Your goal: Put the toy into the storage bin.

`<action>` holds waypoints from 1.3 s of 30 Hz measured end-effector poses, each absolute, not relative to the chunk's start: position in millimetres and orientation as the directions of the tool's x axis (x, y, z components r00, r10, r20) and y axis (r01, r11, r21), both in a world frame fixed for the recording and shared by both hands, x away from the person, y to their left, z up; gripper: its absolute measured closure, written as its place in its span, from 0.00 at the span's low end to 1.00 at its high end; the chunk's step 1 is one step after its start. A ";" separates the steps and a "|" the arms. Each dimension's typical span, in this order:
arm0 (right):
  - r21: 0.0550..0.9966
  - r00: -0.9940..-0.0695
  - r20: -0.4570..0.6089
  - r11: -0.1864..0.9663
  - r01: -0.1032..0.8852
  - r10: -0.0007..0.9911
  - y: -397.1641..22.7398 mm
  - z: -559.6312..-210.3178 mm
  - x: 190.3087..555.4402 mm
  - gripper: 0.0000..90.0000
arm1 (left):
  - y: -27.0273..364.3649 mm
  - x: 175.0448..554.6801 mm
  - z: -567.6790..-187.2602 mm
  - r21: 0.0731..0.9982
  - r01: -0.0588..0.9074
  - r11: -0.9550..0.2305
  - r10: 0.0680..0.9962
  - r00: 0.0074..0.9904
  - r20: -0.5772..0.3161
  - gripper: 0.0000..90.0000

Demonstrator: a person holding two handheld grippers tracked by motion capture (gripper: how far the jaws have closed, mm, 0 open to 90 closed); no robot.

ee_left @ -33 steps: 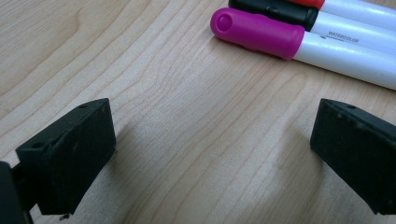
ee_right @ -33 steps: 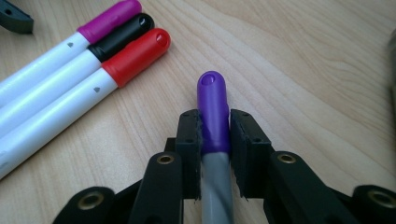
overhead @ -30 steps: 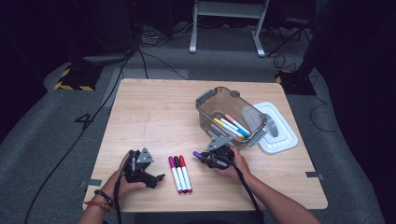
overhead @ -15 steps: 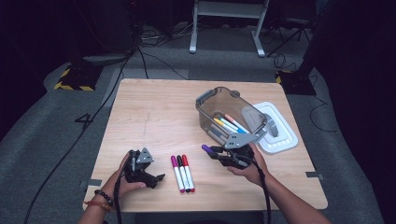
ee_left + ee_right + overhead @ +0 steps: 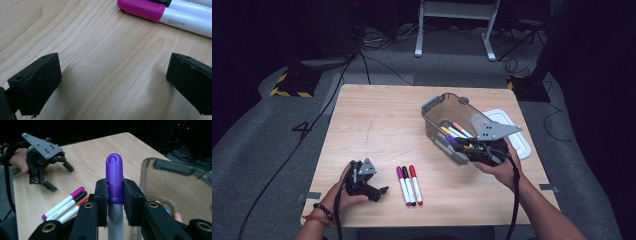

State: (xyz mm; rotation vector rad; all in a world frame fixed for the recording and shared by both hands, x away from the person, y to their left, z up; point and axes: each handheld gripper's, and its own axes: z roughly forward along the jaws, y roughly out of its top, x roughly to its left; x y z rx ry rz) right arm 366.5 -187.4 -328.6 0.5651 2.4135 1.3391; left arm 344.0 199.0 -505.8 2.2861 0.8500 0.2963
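Three markers [image 5: 409,185] lie side by side on the table [image 5: 377,125]: one pink-capped, one black-capped, one red-capped. One purple-capped marker [image 5: 114,180] sits clamped in the right claw [image 5: 115,195]. One clear bin [image 5: 447,112] holds several more markers, too overlapped to count exactly. One white lid [image 5: 517,137] lies beside it. There are two claws, the left claw [image 5: 379,192] being the second.

Purple-capped marker [image 5: 114,180] clamped in right gripper [image 5: 114,195], beside clear bin [image 5: 175,185], above table [image 5: 82,157].
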 end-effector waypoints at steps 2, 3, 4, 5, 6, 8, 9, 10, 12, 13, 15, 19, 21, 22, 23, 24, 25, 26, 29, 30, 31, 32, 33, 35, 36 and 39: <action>0.859 -0.861 -0.086 0.475 0.191 0.502 -190.5 -322.6 372.6 0.83 | 199.0 344.0 -505.8 0.663 0.495 -0.562 0.648 0.762 -0.019 0.00; 0.859 -0.853 -0.091 0.474 0.194 0.514 -192.1 -319.2 376.3 0.83 | 198.9 344.0 -505.8 0.663 0.495 -0.562 0.648 0.762 -0.020 0.00; 0.859 -0.850 -0.093 0.474 0.195 0.519 -193.0 -317.2 378.9 0.83 | 198.9 344.0 -505.8 0.663 0.495 -0.562 0.648 0.762 -0.020 0.00; 0.859 -0.844 -0.097 0.473 0.197 0.527 -194.0 -314.8 382.2 0.83 | 199.0 344.0 -505.8 0.663 0.495 -0.562 0.648 0.762 -0.020 0.00; 0.859 -0.840 -0.097 0.472 0.200 0.533 -194.8 -312.6 385.6 0.83 | 198.9 344.0 -505.8 0.663 0.495 -0.562 0.648 0.762 -0.020 0.00; 0.856 -0.830 -0.102 0.473 0.207 0.548 -196.1 -309.3 393.1 0.83 | 198.9 344.0 -505.8 0.663 0.495 -0.562 0.648 0.762 -0.021 0.00; 0.856 -0.825 -0.101 0.471 0.213 0.556 -196.6 -308.2 397.2 0.83 | 198.9 344.0 -505.8 0.663 0.495 -0.562 0.648 0.762 -0.020 0.00; 0.857 -0.821 -0.092 0.465 0.223 0.564 -197.0 -307.5 401.5 0.83 | 198.9 344.0 -505.8 0.663 0.495 -0.562 0.648 0.762 -0.020 0.00; 0.851 -0.813 -0.093 0.469 0.235 0.575 -196.7 -307.1 409.9 0.83 | 198.9 344.1 -505.8 0.663 0.495 -0.562 0.648 0.762 -0.020 0.00; 0.850 -0.810 -0.087 0.467 0.244 0.581 -196.4 -307.5 415.3 0.83 | 198.9 344.0 -505.8 0.663 0.496 -0.561 0.648 0.762 -0.021 0.00; 0.844 -0.804 -0.082 0.470 0.258 0.589 -194.5 -308.8 422.0 0.83 | 198.9 344.1 -505.8 0.663 0.495 -0.561 0.648 0.762 -0.021 0.00; 0.823 -0.797 -0.070 0.486 0.293 0.599 -188.0 -315.8 437.9 0.83 | 199.0 344.1 -505.8 0.663 0.495 -0.562 0.647 0.762 -0.021 0.00; 0.807 -0.791 -0.067 0.500 0.315 0.608 -184.2 -321.2 447.1 0.83 | 198.9 344.2 -505.8 0.663 0.495 -0.562 0.647 0.762 -0.021 0.00; 0.800 -0.790 -0.069 0.507 0.321 0.609 -182.8 -323.3 450.2 0.83 | 198.9 344.2 -505.8 0.663 0.496 -0.561 0.647 0.762 -0.022 0.00; 0.788 -0.785 -0.075 0.519 0.332 0.615 -180.9 -326.9 455.9 0.83 | 198.9 344.2 -505.8 0.663 0.495 -0.561 0.647 0.762 -0.022 0.00; 0.780 -0.782 -0.068 0.522 0.346 0.619 -180.1 -329.3 459.4 0.83 | 198.9 344.2 -505.8 0.663 0.495 -0.562 0.647 0.762 -0.021 0.00; 0.766 -0.781 -0.055 0.528 0.366 0.622 -178.9 -333.7 465.4 0.83 | 198.9 344.2 -505.8 0.663 0.495 -0.562 0.647 0.762 -0.022 0.00; 0.756 -0.779 -0.052 0.534 0.379 0.625 -177.8 -336.3 468.5 0.83 | 198.9 344.2 -505.8 0.663 0.495 -0.561 0.647 0.762 -0.022 0.00; 0.709 -0.772 -0.047 0.565 0.421 0.634 -172.9 -347.9 480.7 0.83 | 198.9 344.4 -505.8 0.662 0.495 -0.563 0.646 0.763 -0.021 0.00; 0.700 -0.772 -0.048 0.572 0.426 0.633 -171.6 -350.5 482.9 0.83 | 199.0 344.4 -505.8 0.662 0.495 -0.563 0.646 0.763 -0.021 0.00; 0.688 -0.771 -0.039 0.576 0.441 0.636 -170.3 -353.6 485.8 0.83 | 199.0 344.4 -505.8 0.663 0.495 -0.562 0.646 0.763 -0.021 0.00; 0.675 -0.770 -0.026 0.580 0.457 0.637 -168.9 -357.0 488.8 0.83 | 198.9 344.3 -505.8 0.663 0.495 -0.562 0.646 0.763 -0.021 0.00; 0.658 -0.770 -0.022 0.589 0.469 0.638 -166.9 -361.3 492.1 0.83 | 199.0 344.4 -505.8 0.663 0.495 -0.562 0.646 0.763 -0.021 0.00; 0.627 -0.769 -0.005 0.601 0.496 0.639 -163.4 -368.0 496.4 0.83 | 199.0 344.4 -505.8 0.662 0.495 -0.563 0.646 0.763 -0.021 0.00; 0.618 -0.770 -0.010 0.610 0.497 0.637 -162.1 -370.5 497.9 0.83 | 199.0 344.4 -505.8 0.662 0.494 -0.563 0.646 0.763 -0.021 0.00; 0.571 -0.781 -0.002 0.641 0.512 0.625 -154.6 -378.3 498.8 0.83 | 199.0 344.4 -505.8 0.662 0.495 -0.563 0.646 0.763 -0.021 0.00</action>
